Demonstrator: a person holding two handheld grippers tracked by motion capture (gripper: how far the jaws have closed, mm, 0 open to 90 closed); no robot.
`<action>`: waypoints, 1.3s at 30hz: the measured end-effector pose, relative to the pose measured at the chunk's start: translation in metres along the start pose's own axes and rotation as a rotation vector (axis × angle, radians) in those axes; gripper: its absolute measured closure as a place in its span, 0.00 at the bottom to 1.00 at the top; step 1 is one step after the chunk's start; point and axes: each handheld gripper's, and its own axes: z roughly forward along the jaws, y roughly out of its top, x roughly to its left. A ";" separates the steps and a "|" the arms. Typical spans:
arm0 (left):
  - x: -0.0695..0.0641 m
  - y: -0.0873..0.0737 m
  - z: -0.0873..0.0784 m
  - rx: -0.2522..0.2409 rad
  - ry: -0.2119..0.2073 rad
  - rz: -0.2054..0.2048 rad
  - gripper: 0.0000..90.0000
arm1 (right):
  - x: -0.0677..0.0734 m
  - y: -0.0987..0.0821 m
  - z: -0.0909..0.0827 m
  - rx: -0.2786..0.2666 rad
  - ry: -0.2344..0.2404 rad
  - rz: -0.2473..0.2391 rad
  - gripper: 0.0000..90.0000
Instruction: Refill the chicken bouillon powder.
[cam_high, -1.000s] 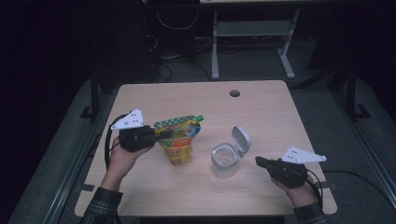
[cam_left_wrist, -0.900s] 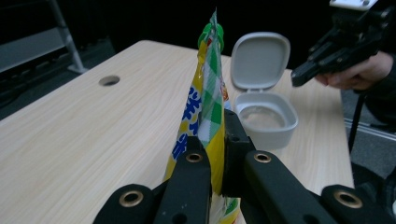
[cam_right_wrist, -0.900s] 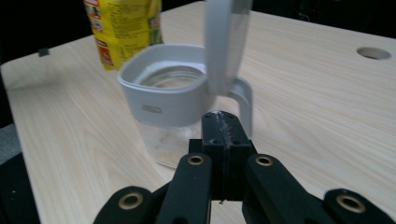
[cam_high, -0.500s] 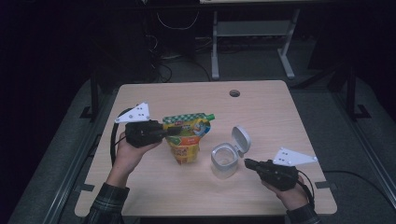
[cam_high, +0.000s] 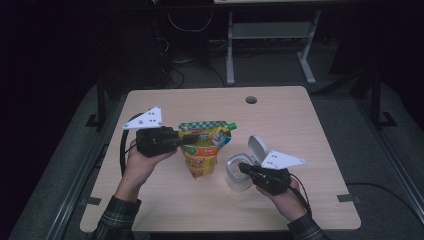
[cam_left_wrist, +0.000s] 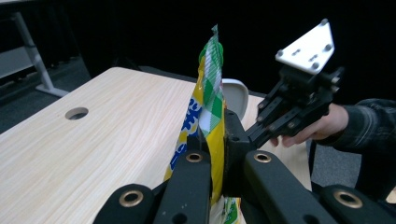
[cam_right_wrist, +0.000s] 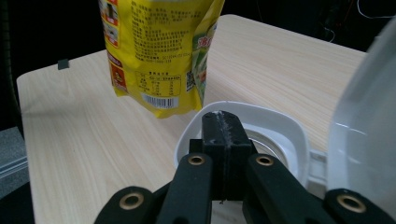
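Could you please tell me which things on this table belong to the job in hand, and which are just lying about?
In the job:
- yellow pouch, clamped in the left claw
- white container with its hinged lid open
- right claw, shut, at the container's rim

Lying about:
- nothing loose; the table has just a cable hole

The yellow-and-green refill pouch (cam_high: 202, 150) is glossy printed film, creased at its sealed top edge, while the container (cam_right_wrist: 261, 135) looks like smooth white plastic — its raised lid (cam_right_wrist: 369, 121) translucent, perhaps frosted. The table (cam_high: 300, 125) has a matt pale wood-grain surface — probably laminate — and the jaws of both grippers are matt black plastic with brass-coloured rivets.
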 end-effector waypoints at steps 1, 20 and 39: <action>-0.001 0.001 0.000 -0.002 -0.006 -0.003 1.00 | 0.000 0.000 0.000 0.000 0.000 0.000 1.00; -0.010 0.012 0.003 -0.039 -0.073 0.009 1.00 | 0.006 0.021 0.032 -0.018 -0.050 0.028 1.00; -0.016 0.032 0.008 -0.053 -0.077 0.015 1.00 | 0.024 0.028 0.046 -0.039 -0.055 0.021 1.00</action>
